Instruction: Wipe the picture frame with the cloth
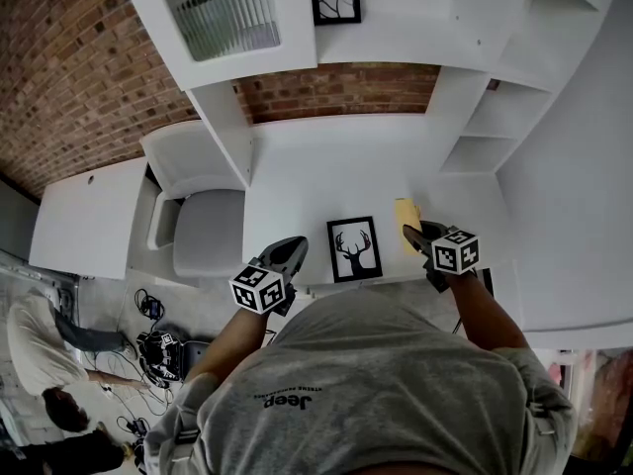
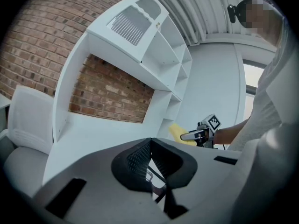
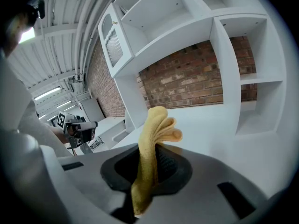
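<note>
Cloth point(image 3: 150, 139), yellow and folded, is clamped between the closed jaws of the right gripper point(image 1: 412, 232); a tuft stands out past the tips. Left gripper point(image 1: 295, 246): jaws pressed together, nothing in them.

Picture frame point(image 1: 354, 249) is at lower centre of the head view, apparently flat on the white desk point(image 1: 326, 166) near its front edge, between the two grippers. It sits just left of the cloth-bearing jaws, not touching them; the right gripper looks slightly nearer. Long axis runs top to bottom in the picture.

Black border, white ground, black stag's-head silhouette. Wiping not yet begun, by my reading.
</note>
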